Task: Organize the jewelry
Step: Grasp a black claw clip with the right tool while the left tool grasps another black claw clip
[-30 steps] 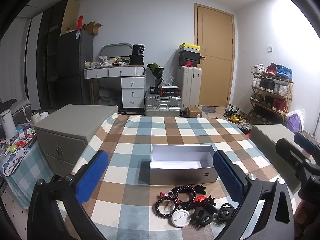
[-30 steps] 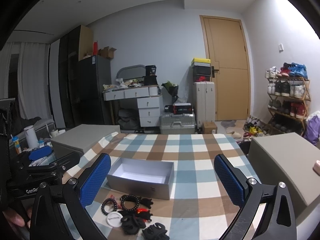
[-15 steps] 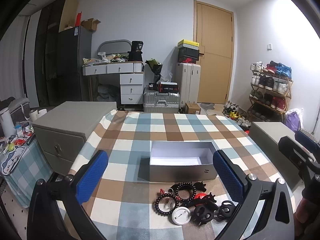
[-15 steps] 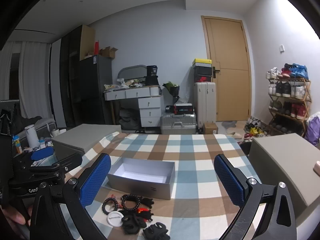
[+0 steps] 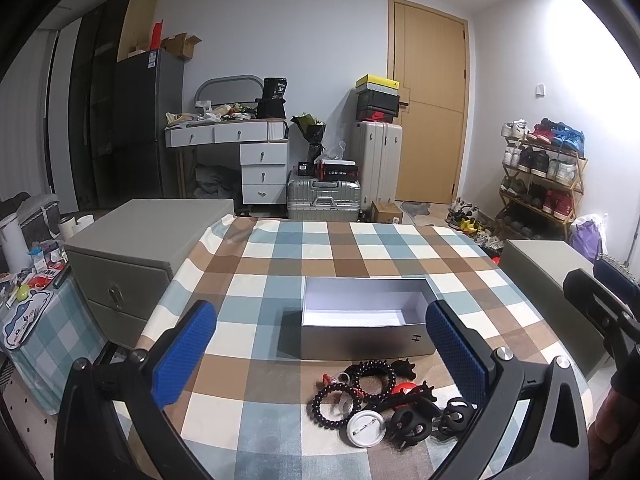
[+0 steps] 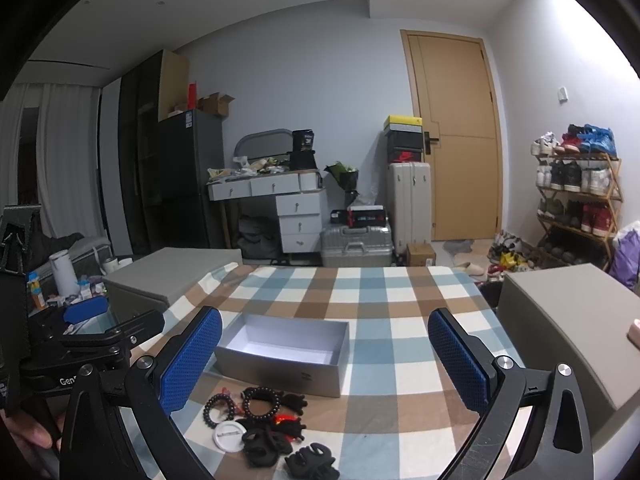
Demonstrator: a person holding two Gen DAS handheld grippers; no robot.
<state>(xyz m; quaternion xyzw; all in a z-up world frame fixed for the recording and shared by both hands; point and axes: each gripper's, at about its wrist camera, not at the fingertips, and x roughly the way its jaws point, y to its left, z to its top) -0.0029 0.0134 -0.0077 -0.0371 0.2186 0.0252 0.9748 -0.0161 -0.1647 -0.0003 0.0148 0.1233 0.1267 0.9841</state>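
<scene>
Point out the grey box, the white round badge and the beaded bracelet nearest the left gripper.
grey box [image 5: 360, 346], left wrist view, front wall.
white round badge [image 5: 366, 428], left wrist view, face centre.
beaded bracelet [image 5: 316, 407], left wrist view, left bead arc.

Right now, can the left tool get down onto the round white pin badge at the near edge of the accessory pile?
Probably yes. The left tool is open, empty and above the checked tablecloth, with the round white pin badge lying exposed between its fingers. Only a black beaded bracelet and a black claw clip crowd it.
</scene>
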